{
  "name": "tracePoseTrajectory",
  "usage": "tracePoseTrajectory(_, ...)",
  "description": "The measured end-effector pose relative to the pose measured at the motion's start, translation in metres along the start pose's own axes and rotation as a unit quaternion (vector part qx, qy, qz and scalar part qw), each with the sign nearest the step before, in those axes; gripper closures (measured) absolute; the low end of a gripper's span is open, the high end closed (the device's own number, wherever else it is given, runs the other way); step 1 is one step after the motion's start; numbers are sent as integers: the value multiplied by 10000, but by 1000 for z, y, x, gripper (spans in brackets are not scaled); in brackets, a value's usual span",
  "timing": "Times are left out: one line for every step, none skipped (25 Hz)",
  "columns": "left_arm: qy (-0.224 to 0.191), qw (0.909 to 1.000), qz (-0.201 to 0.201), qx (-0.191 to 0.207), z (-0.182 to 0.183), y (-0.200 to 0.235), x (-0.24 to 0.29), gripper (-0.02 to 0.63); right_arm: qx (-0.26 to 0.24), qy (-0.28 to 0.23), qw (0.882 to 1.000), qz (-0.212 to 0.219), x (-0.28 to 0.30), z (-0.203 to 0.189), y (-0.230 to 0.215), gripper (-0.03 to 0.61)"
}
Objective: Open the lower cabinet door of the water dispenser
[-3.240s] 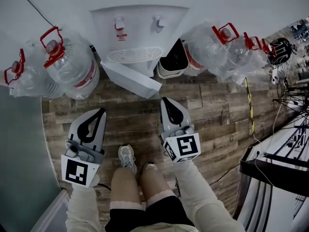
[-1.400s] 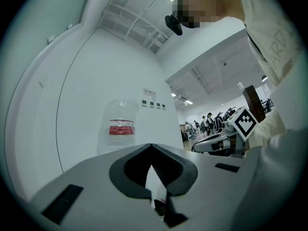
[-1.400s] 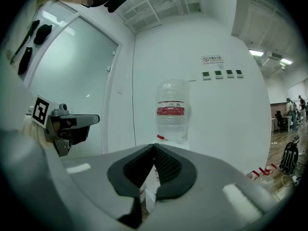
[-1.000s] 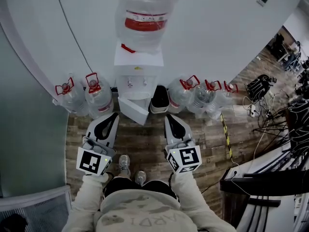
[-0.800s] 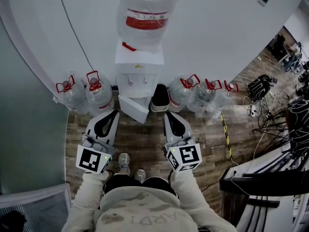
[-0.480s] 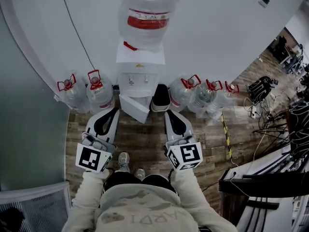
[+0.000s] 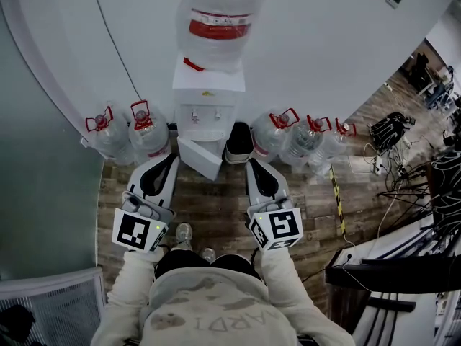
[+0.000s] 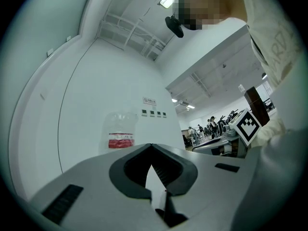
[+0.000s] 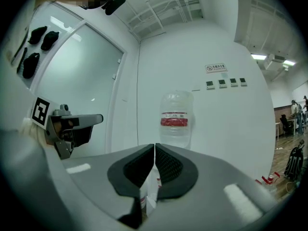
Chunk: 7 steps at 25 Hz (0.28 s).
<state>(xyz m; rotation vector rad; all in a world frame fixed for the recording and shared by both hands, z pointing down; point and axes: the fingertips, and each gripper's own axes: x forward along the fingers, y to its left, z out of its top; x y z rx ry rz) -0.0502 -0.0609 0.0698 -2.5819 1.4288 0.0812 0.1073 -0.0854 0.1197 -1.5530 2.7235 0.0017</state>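
Note:
The white water dispenser (image 7: 207,101) stands against the wall with a big bottle (image 7: 220,19) on top. Its lower cabinet door (image 7: 201,158) hangs swung open toward me, angled to the left. My left gripper (image 7: 170,160) is shut and empty, its tip just left of the door's edge and apart from it. My right gripper (image 7: 253,166) is shut and empty too, to the right of the door. In the left gripper view the left gripper (image 8: 151,146) points at the bottle (image 8: 120,134). The right gripper (image 9: 154,146) also faces the bottle (image 9: 175,119).
Spare water jugs with red handles sit on the floor left (image 7: 119,137) and right (image 7: 292,141) of the dispenser. A black bin (image 7: 238,144) stands right beside it. Cables and a dark desk (image 7: 403,265) fill the right side. A glass partition (image 7: 43,193) runs along the left.
Since the oldest frame the head view has risen and pulled back, so the whole dispenser shows. Over the last second both grippers stay shut and hardly shift; the door stays open.

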Motion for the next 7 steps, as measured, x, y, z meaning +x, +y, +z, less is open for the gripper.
tracePoseTrajectory(-1, 10000, 2, -1, 0, 0, 0, 612, -5, -7, 10000, 8, 0, 0, 0, 569)
tracePoseTrajectory(-3, 10000, 4, 0, 0, -1, 0, 612, -12, -12, 10000, 15, 0, 1, 1, 571)
tracePoseTrajectory(-4, 10000, 4, 3, 1, -2, 0, 612, -20, -16, 10000, 20, -1, 1, 0, 569)
tracePoseTrajectory(-7, 10000, 5, 5, 1, -3, 0, 612, -29, -20, 10000, 22, -1, 2, 0, 569)
tracePoseTrajectory(-11, 10000, 6, 6, 2, -4, 0, 612, -37, -25, 10000, 23, -2, 3, 0, 571)
tracePoseTrajectory(-16, 10000, 7, 6, 3, -5, 0, 612, -44, -31, 10000, 24, -3, 4, -1, 569)
tracePoseTrajectory(-20, 10000, 9, 6, 3, -6, 0, 612, -51, -37, 10000, 25, -4, 4, -1, 569)
